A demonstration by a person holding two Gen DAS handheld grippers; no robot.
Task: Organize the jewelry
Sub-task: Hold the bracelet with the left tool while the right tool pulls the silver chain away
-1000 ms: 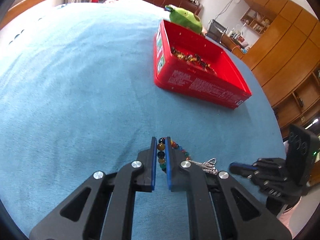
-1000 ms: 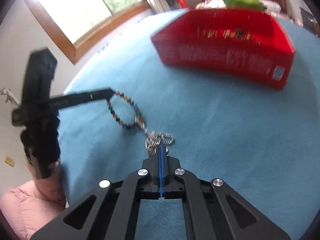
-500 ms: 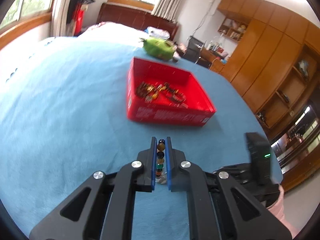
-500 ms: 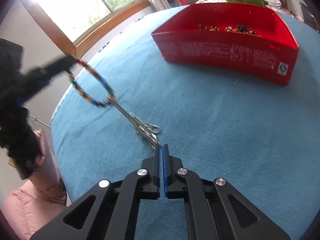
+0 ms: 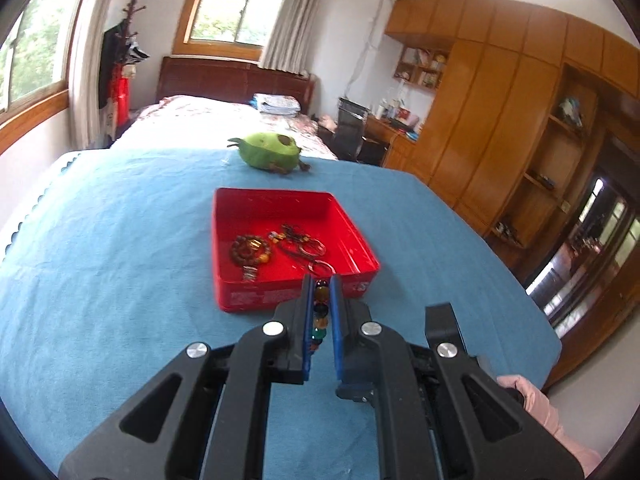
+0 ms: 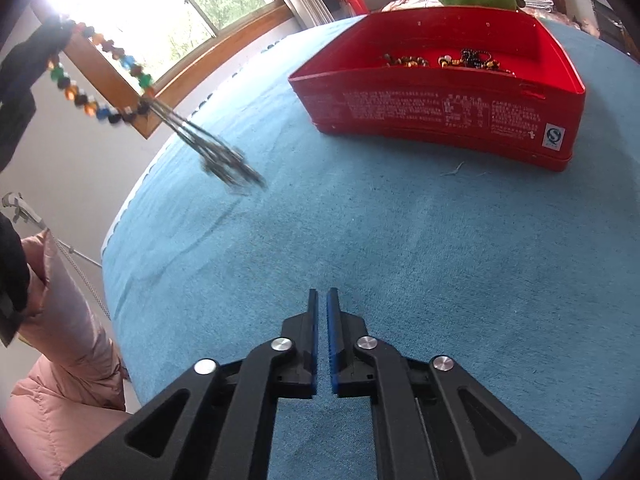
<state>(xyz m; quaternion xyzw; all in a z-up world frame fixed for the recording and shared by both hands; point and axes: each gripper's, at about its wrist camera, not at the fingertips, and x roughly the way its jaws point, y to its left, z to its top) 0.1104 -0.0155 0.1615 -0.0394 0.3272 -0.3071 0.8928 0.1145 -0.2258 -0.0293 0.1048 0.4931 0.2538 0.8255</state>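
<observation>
In the left wrist view, the left gripper (image 5: 321,300) is closed on the beaded bracelet (image 5: 320,316), whose coloured beads sit stacked between the blue pads, and it hangs in the air just short of the near wall of the red box (image 5: 280,300). The box stands toward the far middle of the blue-covered table (image 5: 100,260) and already holds a brown bead bracelet (image 5: 250,250) and a tangle of chains and rings (image 5: 302,242). To complete the step well, carry the bracelet forward past the near wall, lower it over a bare part of the box floor, and part the pads only once the dangling end is also inside. Beyond the box a green plush toy (image 5: 270,154) lies at the far edge of the table, with a bed (image 5: 224,116), windows and wooden wardrobes (image 5: 500,120) behind. In the right wrist view, the right gripper (image 6: 322,300) holds nothing; its pads stand a narrow slit apart, low over the cloth near the table's near edge. At upper left the bracelet loop (image 6: 100,76) hangs from the other gripper, with blurred metal chains (image 6: 218,156) trailing below it above the table's left edge; these appear to be swinging, so let them settle before release. The box lies at upper right, well apart from the right gripper. The cloth looks soft and slightly wrinkled.
</observation>
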